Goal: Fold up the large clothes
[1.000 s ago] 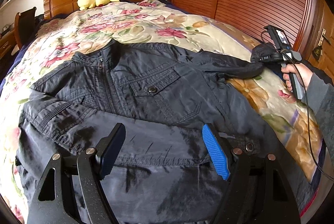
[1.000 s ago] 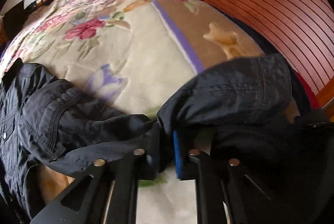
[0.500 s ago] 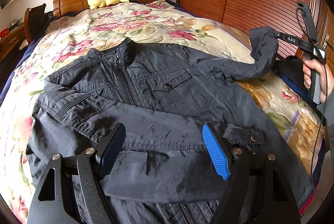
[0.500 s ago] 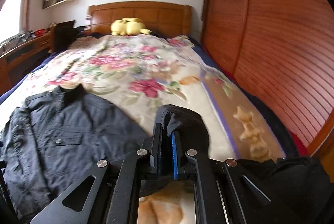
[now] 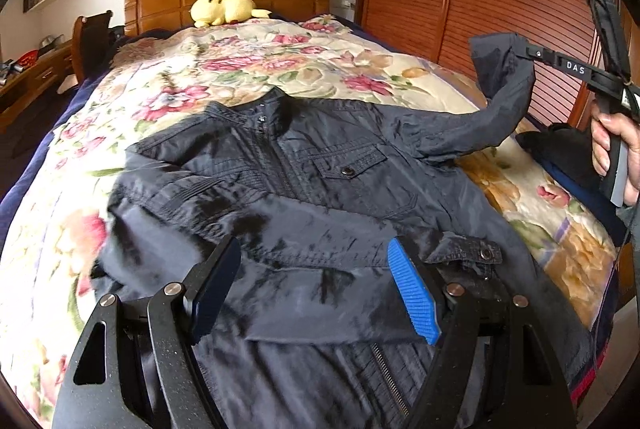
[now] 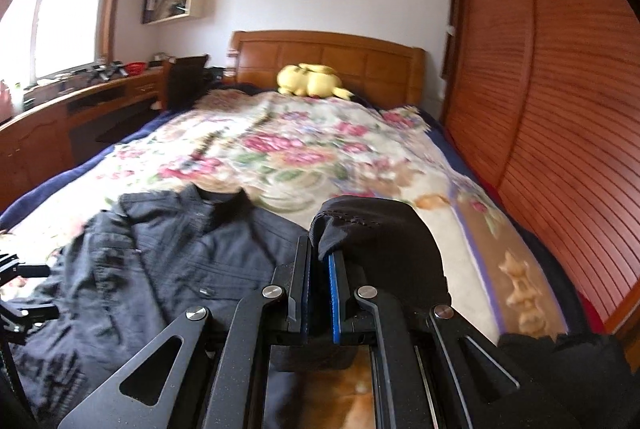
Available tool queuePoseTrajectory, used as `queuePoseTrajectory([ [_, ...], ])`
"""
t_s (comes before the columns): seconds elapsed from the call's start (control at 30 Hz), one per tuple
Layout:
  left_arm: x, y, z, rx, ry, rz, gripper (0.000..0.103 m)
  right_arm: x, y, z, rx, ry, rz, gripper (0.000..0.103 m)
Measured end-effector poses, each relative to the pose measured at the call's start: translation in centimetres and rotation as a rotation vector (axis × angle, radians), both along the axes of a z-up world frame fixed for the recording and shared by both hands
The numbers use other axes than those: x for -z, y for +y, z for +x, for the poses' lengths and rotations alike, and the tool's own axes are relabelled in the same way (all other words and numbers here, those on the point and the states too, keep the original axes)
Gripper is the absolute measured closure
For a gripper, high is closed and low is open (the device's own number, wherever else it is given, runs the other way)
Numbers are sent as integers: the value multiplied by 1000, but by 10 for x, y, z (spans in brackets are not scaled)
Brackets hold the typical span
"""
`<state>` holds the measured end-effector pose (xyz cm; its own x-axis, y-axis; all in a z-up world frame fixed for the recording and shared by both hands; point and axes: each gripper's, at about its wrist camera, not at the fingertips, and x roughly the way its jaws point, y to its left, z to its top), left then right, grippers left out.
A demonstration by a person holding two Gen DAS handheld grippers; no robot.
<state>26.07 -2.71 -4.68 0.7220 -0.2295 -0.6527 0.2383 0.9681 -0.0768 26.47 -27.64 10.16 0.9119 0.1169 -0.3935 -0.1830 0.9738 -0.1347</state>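
A dark jacket (image 5: 304, 189) lies front up on the bed (image 5: 240, 69), collar toward the headboard. The right tool (image 6: 319, 261), marked "DAS", is clamped on the sleeve cuff (image 6: 376, 229), lifted above the bed. The left tool (image 5: 316, 285) hangs wide open over the jacket, empty.

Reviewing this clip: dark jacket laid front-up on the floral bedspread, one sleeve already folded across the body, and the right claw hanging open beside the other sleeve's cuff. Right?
Not quite. The right claw is not open beside the cuff; it is shut on it, holding that sleeve up off the bedspread, as the right wrist view shows. The rest holds: the jacket lies front-up with one sleeve folded across its body.
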Motion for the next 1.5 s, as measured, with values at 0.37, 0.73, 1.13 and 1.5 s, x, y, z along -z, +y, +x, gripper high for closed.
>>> queuePoseTrajectory([
  [0.37, -7, 55, -24, -86, -15, 9, 26, -1, 66, -21, -186, 2, -17, 96],
  [0.73, 0, 93, -35, -159, -5, 8, 26, 26, 81, -11, -341, 157, 23, 95],
  [1.13, 0, 80, -20, -119, -1, 3, 26, 57, 64, -14, -372, 361, 4, 57],
  [1.5, -10, 7, 53, 35, -4, 58, 26, 25, 29, -29, -248, 294, -28, 57],
])
